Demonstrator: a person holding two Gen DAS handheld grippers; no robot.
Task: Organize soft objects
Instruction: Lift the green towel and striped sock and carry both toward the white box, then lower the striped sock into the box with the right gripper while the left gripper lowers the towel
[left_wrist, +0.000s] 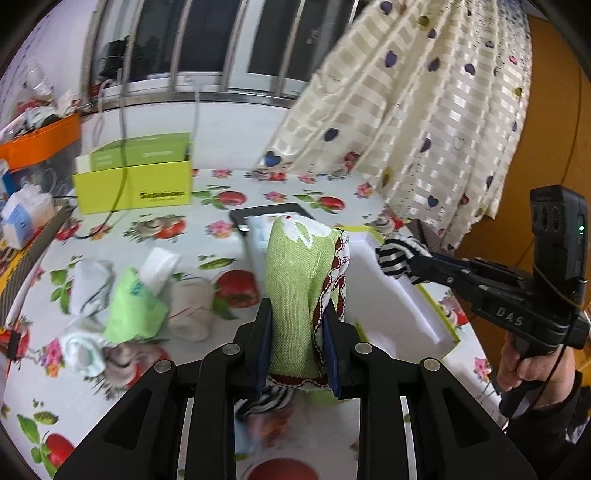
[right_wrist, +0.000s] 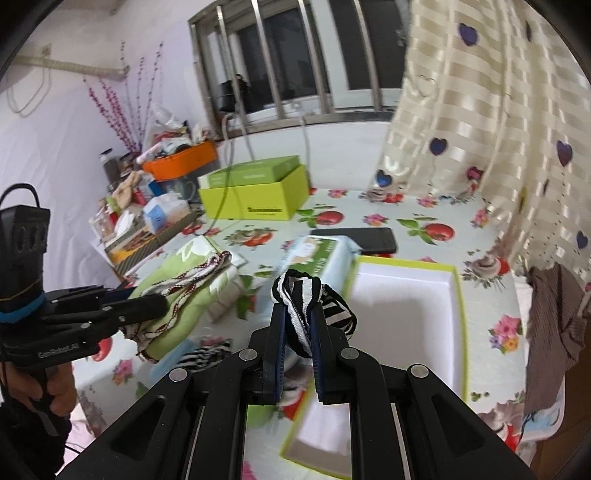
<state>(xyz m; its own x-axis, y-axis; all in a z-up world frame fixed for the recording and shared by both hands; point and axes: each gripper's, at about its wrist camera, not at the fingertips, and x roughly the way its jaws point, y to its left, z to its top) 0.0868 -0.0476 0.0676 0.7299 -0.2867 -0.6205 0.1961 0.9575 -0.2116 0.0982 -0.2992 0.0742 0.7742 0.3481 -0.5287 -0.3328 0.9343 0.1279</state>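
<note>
My left gripper (left_wrist: 297, 314) is shut on a folded green cloth with a red-and-white trim (left_wrist: 299, 280), held up above the table; the same green cloth (right_wrist: 184, 291) shows at the left of the right wrist view. My right gripper (right_wrist: 297, 314) is shut on a black-and-white striped cloth (right_wrist: 303, 295), and that striped cloth (left_wrist: 399, 258) hangs over the white-lined open box (left_wrist: 402, 306). More rolled soft items (left_wrist: 122, 302), white, green and beige, lie in a pile on the flowered tablecloth at the left.
A lime box (left_wrist: 133, 184) stands at the back left with an orange bin (left_wrist: 40, 142) and clutter beyond it. A black phone (right_wrist: 354, 240) and a tissue pack (right_wrist: 321, 254) lie behind the open box (right_wrist: 402, 317). A patterned curtain (left_wrist: 424, 110) hangs at the right.
</note>
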